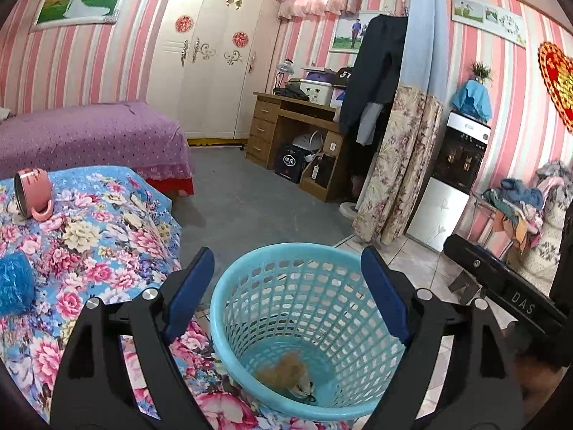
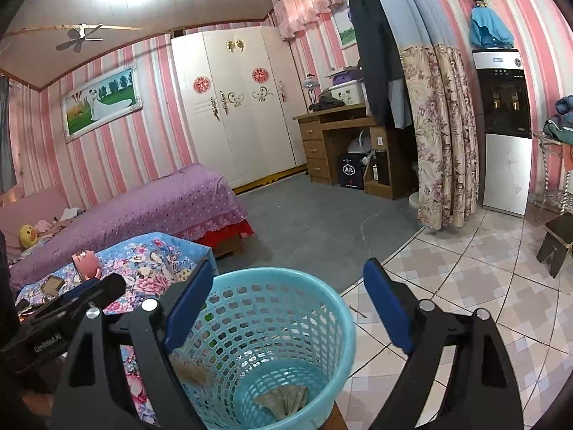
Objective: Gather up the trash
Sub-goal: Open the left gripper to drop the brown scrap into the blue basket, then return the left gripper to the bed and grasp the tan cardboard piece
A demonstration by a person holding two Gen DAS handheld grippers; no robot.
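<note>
A table draped in a blue flowered cloth (image 1: 107, 236) fills the near left, with the purple-covered bed (image 1: 89, 136) just behind it. Beside the table's edge, on the floor, stands a light blue mesh basket (image 1: 250, 286). Both tools hang above its mouth. The left gripper (image 1: 286, 283) has its blue pads spread wide with nothing between them, and the right gripper (image 2: 286, 301) is spread just as wide and also empty. On the cloth a pink mug (image 1: 34, 193) lies on its side, and a fuzzy blue bundle (image 1: 14, 283) sits nearer the edge. Down in the basket's bottom rests the trash: a crumpled tan wad (image 1: 286, 372) and a brownish scrap (image 2: 283, 399).
</note>
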